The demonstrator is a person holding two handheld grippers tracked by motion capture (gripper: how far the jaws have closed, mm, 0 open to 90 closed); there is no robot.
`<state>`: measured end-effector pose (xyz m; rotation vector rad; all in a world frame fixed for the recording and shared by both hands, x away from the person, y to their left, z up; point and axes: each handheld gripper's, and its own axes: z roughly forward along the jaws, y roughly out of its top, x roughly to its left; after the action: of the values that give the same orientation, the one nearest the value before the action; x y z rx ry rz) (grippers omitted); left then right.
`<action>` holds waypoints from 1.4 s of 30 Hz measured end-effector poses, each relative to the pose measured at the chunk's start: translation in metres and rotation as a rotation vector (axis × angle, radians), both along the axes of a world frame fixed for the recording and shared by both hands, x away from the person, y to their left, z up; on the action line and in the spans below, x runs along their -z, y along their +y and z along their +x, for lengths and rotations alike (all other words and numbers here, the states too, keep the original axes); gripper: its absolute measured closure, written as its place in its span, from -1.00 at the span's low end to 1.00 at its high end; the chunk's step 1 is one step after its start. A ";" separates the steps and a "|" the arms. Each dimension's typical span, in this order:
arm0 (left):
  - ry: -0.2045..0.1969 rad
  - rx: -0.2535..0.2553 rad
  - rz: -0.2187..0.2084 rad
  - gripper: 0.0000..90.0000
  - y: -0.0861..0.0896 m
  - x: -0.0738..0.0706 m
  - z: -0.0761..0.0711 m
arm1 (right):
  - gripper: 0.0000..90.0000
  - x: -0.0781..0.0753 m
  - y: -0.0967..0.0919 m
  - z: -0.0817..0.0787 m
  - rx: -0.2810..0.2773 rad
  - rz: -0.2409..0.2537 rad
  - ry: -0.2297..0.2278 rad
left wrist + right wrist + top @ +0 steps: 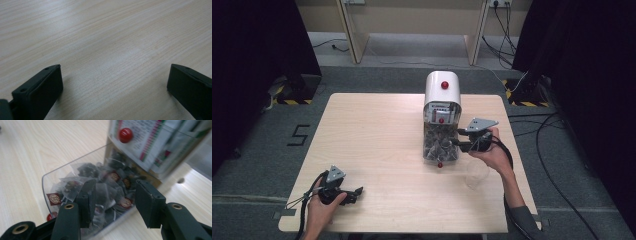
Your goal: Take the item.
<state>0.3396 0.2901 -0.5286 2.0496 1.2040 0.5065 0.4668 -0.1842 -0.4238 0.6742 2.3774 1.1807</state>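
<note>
Tabletop dispenser (441,120) mid-table, its clear drawer of tea bags (100,187) pulled open: right gripper (113,200) reaches in, jaws apart, nothing gripped yet; left gripper (357,192) rests far from it, jaws wide, empty.

Figure "5" (298,135) on the floor left of the table (printing on the dispenser box (152,140) too blurred)

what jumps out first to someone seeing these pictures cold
The white dispenser with its red knob stands at the far middle of the wooden table, its clear drawer pulled open and full of pyramid tea bags. The right tongs hang open just over those bags; the left tongs gape above bare wood at the near left.
</note>
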 end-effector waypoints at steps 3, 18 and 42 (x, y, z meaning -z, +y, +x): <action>0.001 -0.001 -0.001 -1.00 0.000 0.000 0.000 | 0.17 0.002 0.005 0.003 -0.022 -0.006 0.008; 0.001 0.000 -0.001 -1.00 0.000 0.000 0.000 | 0.26 0.012 0.023 0.015 -0.113 -0.039 0.046; 0.000 0.000 0.000 -1.00 0.000 0.000 0.000 | 1.00 0.023 0.025 0.022 -0.182 -0.103 0.092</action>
<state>0.3396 0.2901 -0.5286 2.0498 1.2039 0.5065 0.4893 -0.1591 -0.4463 0.4975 2.6024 1.1110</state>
